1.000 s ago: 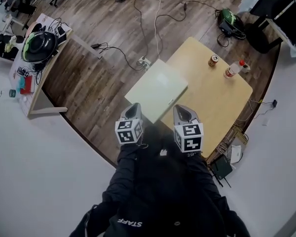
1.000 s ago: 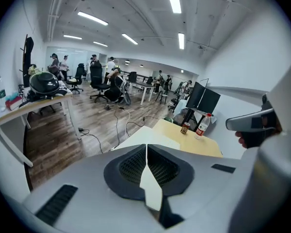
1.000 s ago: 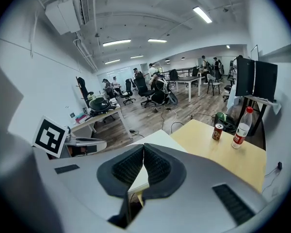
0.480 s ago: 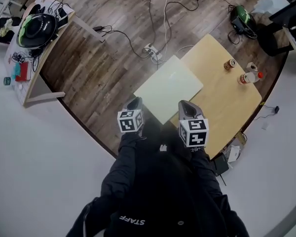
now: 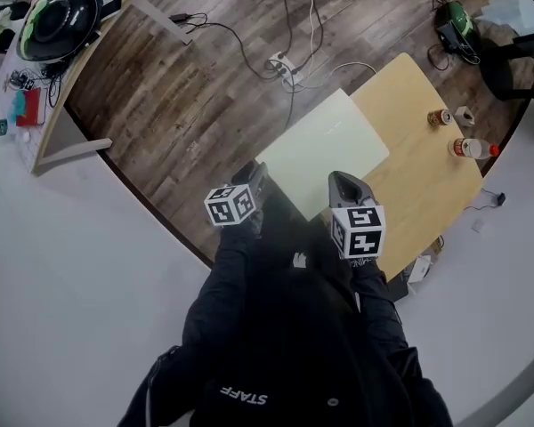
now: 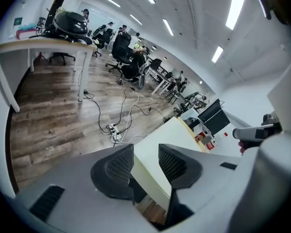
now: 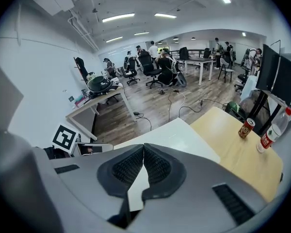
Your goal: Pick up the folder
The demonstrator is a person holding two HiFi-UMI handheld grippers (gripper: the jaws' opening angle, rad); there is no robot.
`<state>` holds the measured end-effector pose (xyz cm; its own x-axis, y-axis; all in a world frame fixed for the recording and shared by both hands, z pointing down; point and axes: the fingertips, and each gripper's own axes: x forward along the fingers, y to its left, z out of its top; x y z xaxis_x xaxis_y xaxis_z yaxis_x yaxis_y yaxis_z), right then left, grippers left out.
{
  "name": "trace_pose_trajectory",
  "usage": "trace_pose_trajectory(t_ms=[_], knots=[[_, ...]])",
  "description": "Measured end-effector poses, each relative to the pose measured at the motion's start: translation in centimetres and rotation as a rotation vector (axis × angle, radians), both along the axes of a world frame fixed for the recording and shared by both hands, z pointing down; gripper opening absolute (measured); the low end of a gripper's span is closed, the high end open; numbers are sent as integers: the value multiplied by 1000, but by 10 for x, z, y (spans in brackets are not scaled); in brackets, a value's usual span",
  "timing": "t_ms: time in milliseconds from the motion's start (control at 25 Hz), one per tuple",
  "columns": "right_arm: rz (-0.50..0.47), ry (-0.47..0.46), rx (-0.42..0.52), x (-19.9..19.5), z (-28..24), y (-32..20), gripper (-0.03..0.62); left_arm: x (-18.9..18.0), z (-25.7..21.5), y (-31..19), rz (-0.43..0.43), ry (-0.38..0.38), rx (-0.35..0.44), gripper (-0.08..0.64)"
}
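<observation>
Wooden table (image 5: 432, 189), pale green folder (image 5: 325, 148) overhanging its 8 o'clock corner, long axis 8-to-2 o'clock; left gripper (image 6: 145, 153) nearer, jaws just opened, folder's edge ungripped between them; right gripper (image 7: 143, 154) pressed together, empty.

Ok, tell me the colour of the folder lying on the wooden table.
The folder is a plain pale green, almost cream, with no pattern. The head view shows it best.

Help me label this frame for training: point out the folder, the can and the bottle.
folder (image 5: 325, 154): head view, middle of its pale cover.
can (image 5: 439, 117): head view, its body.
bottle (image 5: 472, 148): head view, its clear body, beside the red cap.
</observation>
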<state>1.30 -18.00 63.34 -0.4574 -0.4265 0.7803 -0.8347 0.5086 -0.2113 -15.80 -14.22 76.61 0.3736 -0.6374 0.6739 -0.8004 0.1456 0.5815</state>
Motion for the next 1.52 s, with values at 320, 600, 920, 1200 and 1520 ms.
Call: trace_pose_trajectory(t_ms=[320,600,920,1200,1520], knots=[[-40,16,-46,-31,20,-10,21,-11,29,-9,-47,192,-16,248],[-77,36,-75,-59,51,-27,21,-9,50,-11,-94,385,-22,321],[-80,56,-109,-69,68,-35,21,0,68,-24,-37,544,0,386],[-47,80,-142,-59,83,-32,21,7,78,-30,-33,694,-3,413],[-23,88,-154,-50,88,-31,21,19,70,-34,23,767,40,414]])
